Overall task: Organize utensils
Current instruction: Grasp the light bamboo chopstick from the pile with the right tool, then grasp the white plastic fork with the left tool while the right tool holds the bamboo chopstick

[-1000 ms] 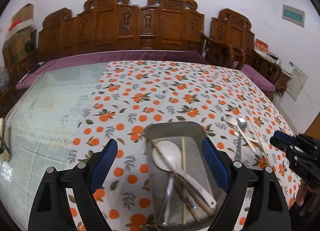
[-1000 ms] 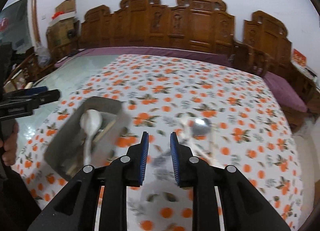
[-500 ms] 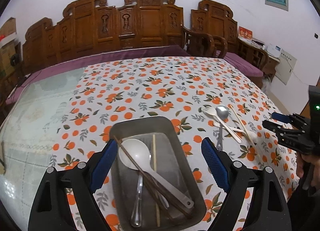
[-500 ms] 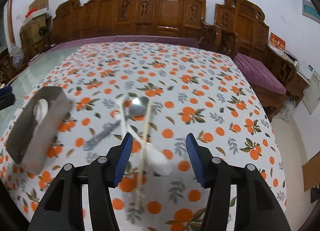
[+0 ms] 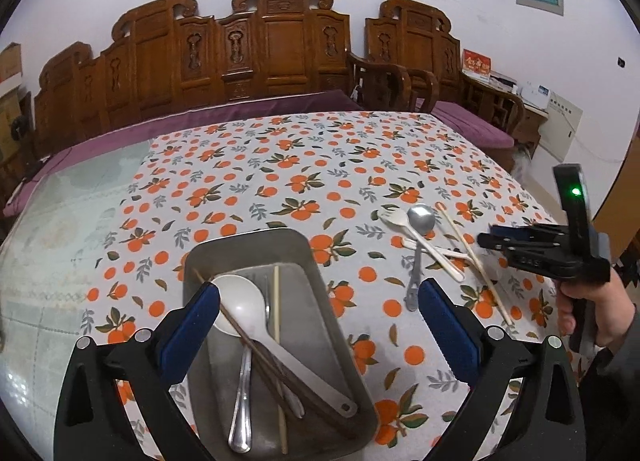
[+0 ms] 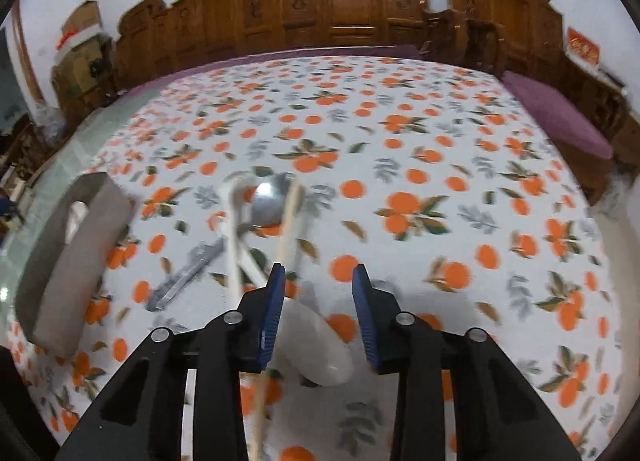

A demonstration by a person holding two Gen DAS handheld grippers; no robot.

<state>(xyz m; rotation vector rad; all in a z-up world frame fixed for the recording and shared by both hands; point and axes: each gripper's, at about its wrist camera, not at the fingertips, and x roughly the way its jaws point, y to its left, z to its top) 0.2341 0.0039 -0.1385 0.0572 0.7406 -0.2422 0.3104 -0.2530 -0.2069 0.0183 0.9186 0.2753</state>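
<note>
— How do your claws stand?

— My left gripper (image 5: 318,313) is spread wide and opening further, its blue pads on either side of the near end of the metal tray (image 5: 308,245), touching nothing that I can see. My right gripper (image 6: 318,301) is partly open and closing, low over the loose utensils. A white spoon end (image 6: 316,345) lies on the cloth between its fingers; the pads do not press on it. The pale chopstick (image 6: 286,221) runs just beside its left pad; whether they touch I cannot tell, the picture is blurred.

— And the utensils?

— In the tray lie a white ladle (image 5: 240,307), a metal spoon (image 5: 242,401), dark chopsticks (image 5: 288,373) crossing them and one pale stick (image 5: 277,317). Further right, on the orange-patterned tablecloth (image 5: 280,165), lie a white fork (image 5: 394,219) and a steel spoon (image 5: 420,219), overlapping. Beyond the table stands a carved wooden bench (image 5: 276,45).
</note>
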